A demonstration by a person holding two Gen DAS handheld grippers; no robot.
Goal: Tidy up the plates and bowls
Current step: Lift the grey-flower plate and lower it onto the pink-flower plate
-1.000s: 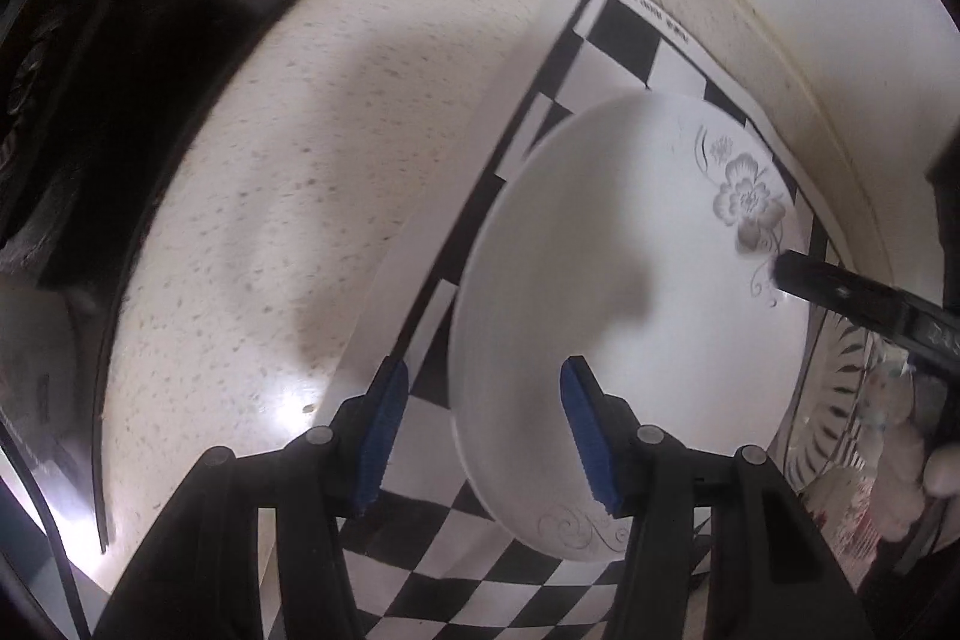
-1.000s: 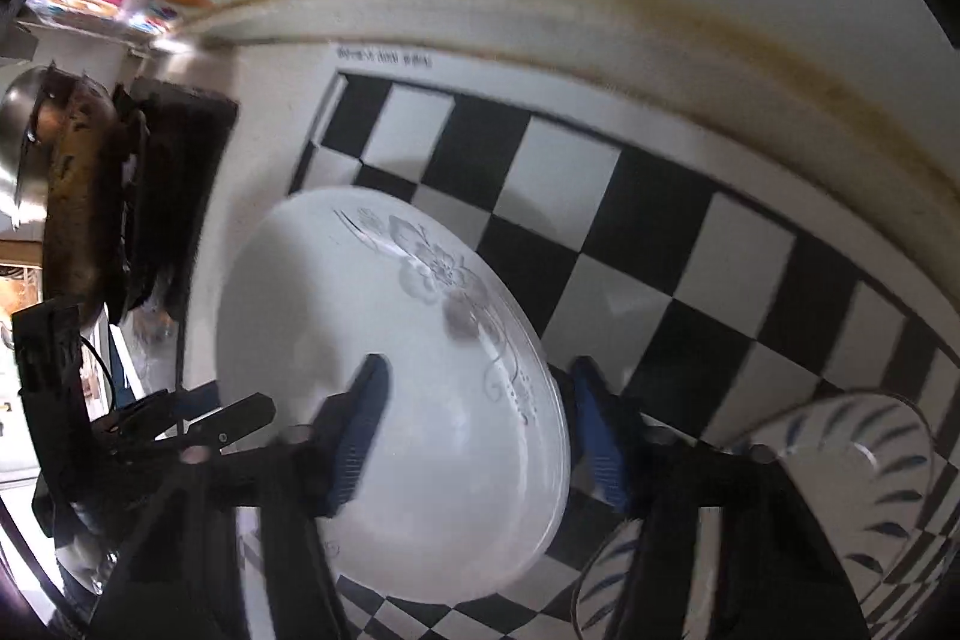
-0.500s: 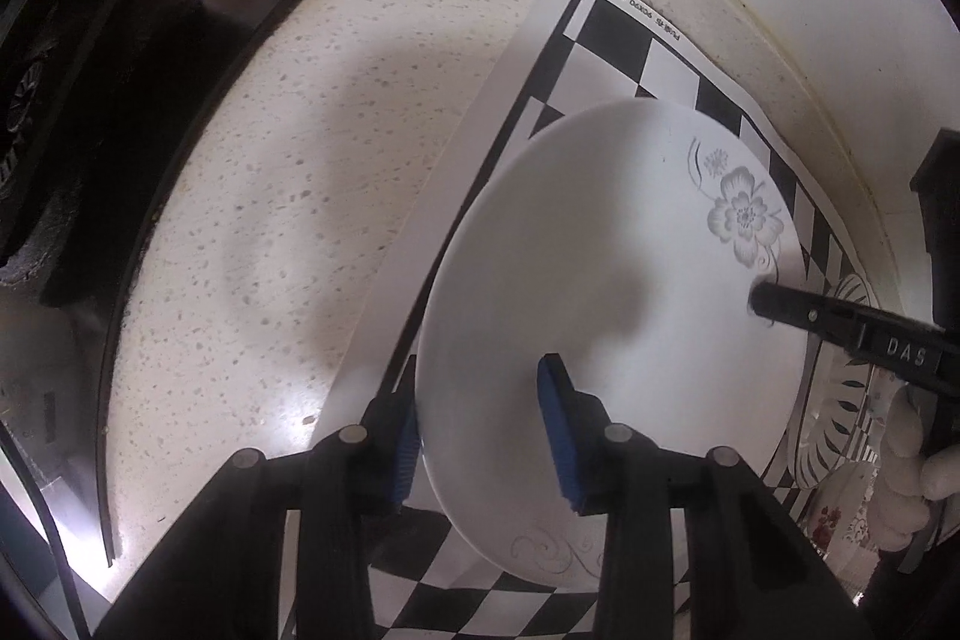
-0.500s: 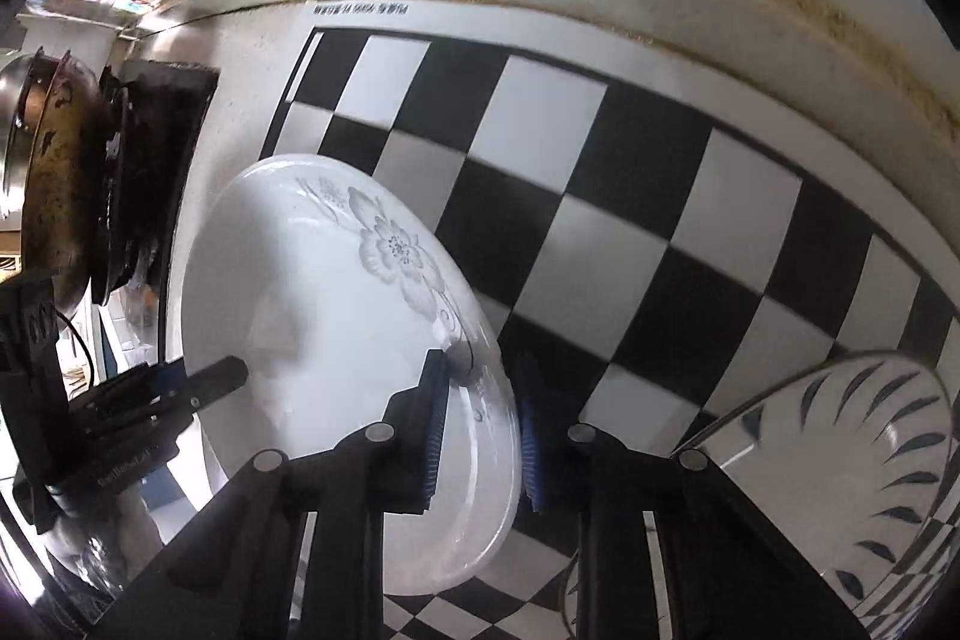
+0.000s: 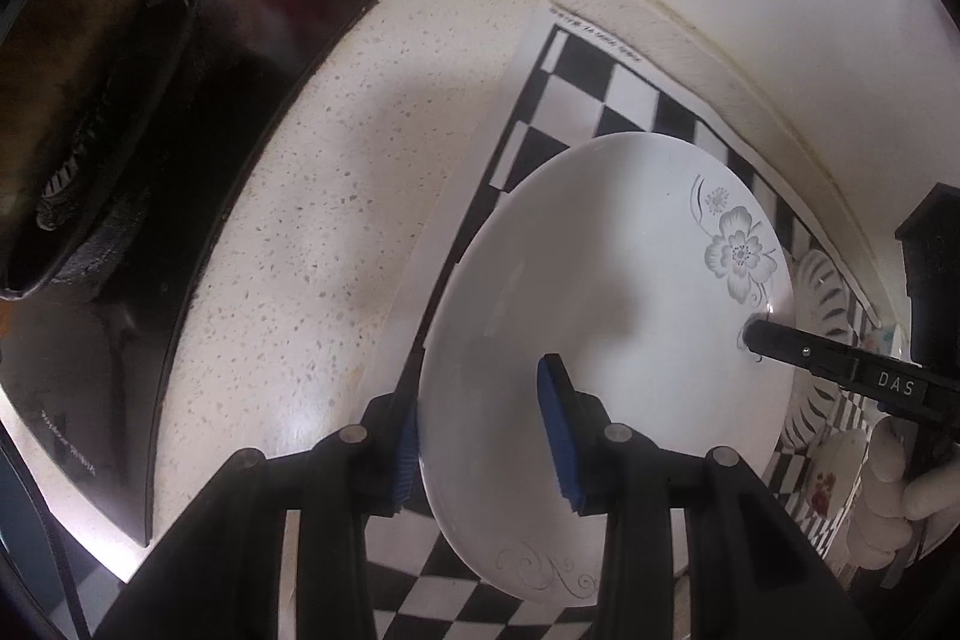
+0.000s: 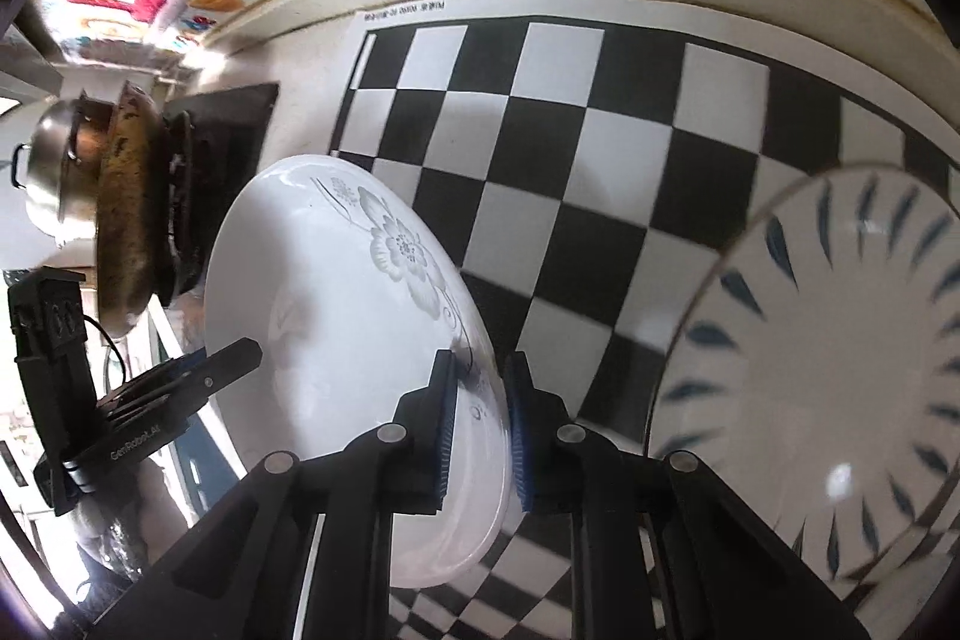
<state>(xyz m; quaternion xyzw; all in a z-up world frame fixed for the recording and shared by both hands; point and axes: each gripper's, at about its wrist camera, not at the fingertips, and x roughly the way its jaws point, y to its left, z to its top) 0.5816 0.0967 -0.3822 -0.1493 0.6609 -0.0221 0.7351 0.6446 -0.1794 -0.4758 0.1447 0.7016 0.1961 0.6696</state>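
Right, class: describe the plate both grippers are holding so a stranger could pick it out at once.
Find the black-and-white checkered mat on the speckled counter. Above it, the white plate is gripped at opposite rims by the left gripper and right gripper. A grey flower near its rim sets it apart from the neighbouring bowl, which has dark blue leaf strokes.

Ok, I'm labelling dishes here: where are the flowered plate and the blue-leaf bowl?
flowered plate (image 5: 612, 292): left wrist view, on its bare white centre.
blue-leaf bowl (image 6: 840, 340): right wrist view, on its white inner wall.
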